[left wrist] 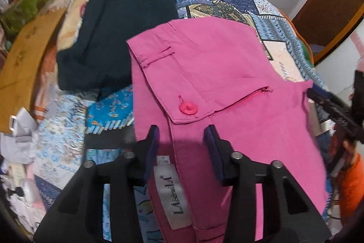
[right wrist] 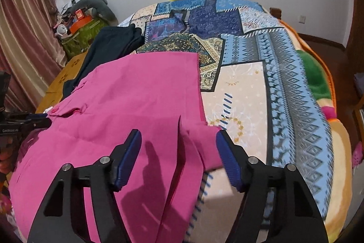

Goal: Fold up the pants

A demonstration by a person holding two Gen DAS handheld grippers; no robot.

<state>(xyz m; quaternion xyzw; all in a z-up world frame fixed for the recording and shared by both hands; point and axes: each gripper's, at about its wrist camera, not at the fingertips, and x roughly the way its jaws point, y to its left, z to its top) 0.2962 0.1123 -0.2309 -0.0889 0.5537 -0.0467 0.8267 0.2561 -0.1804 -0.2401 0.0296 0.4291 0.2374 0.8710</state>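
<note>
The pink pants [left wrist: 227,88] spill off the near edge of the bed [right wrist: 250,74], legs cut off; left gripper [left wrist: 182,142] and right gripper [right wrist: 179,145] released above smooth woven cloth.

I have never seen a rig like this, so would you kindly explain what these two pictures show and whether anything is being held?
A person holds two handheld grippers, each with a camera looking along its fingers. One picture is from the left gripper, the other from the right gripper. Both are open, blue pads apart, holding nothing. Pink pants lie on a patterned bedspread, waistband and button near the left gripper. A dark garment lies beside them.
</note>
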